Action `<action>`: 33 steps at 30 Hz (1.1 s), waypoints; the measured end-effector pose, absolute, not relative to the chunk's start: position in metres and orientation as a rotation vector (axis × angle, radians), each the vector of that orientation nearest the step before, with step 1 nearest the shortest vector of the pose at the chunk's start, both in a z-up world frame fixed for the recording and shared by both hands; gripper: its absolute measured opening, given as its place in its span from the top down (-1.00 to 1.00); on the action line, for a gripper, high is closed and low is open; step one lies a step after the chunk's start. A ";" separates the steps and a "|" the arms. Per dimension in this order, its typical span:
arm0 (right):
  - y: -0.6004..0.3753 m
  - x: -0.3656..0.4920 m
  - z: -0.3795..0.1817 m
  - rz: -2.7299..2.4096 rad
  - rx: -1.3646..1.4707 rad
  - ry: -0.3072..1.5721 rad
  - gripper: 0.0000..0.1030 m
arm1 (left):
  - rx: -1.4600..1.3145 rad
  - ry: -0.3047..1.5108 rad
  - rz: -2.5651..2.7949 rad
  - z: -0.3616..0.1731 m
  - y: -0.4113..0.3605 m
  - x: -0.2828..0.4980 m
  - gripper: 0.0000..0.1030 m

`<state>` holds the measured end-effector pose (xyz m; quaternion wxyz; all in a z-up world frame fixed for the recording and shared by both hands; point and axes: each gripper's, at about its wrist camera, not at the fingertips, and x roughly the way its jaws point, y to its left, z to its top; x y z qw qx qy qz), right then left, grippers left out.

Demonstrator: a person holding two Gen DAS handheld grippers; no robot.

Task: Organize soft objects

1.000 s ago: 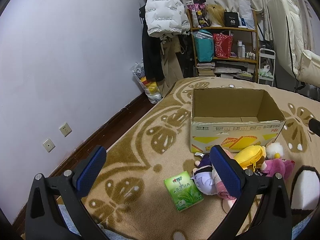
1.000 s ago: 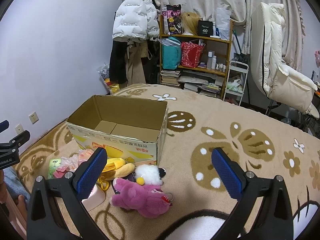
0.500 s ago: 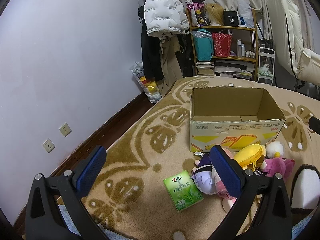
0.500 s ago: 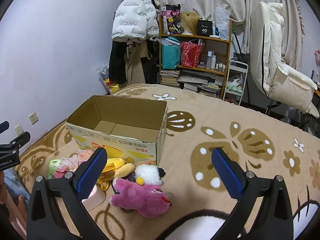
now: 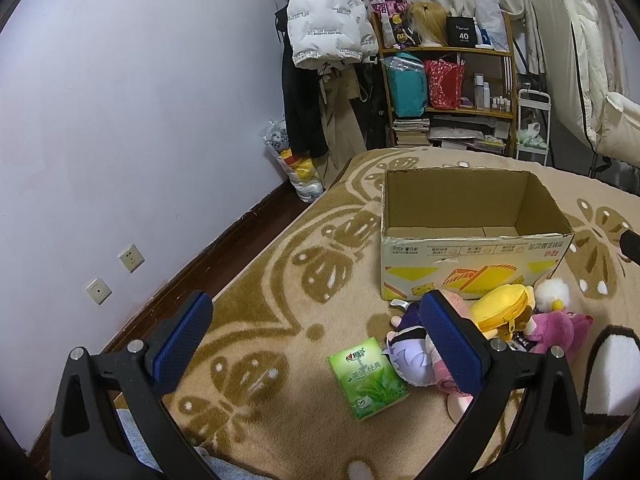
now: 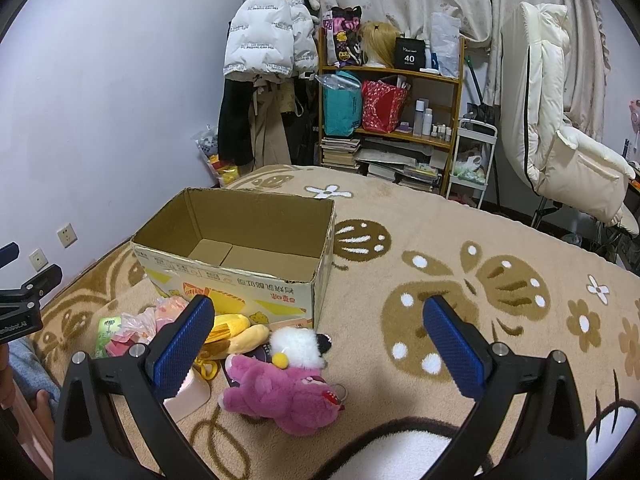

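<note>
An open, empty cardboard box (image 5: 472,256) (image 6: 240,276) stands on the patterned carpet. In front of it lies a heap of soft toys: a pink plush bear (image 6: 280,396) (image 5: 560,328), a white plush (image 6: 298,342), a yellow plush (image 5: 500,308) (image 6: 234,330) and a purple-haired doll (image 5: 408,348). A green tissue pack (image 5: 366,376) lies left of the doll. My left gripper (image 5: 320,344) is open and empty above the carpet near the pack. My right gripper (image 6: 316,344) is open and empty just above the bear and white plush.
A wooden shelf (image 6: 392,120) with bags and books stands by the far wall, next to hanging coats (image 6: 268,40). A cream recliner (image 6: 560,140) is at the right. A wall with sockets (image 5: 132,258) runs along the left.
Both views have shifted only slightly; the grippers stay open and the toys lie where they were.
</note>
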<state>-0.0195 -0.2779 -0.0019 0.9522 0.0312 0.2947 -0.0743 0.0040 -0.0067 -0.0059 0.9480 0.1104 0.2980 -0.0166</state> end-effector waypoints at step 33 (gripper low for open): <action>-0.294 0.026 -0.051 -0.090 0.237 0.883 -1.00 | 0.304 0.779 -0.184 -0.035 -0.062 0.044 -0.99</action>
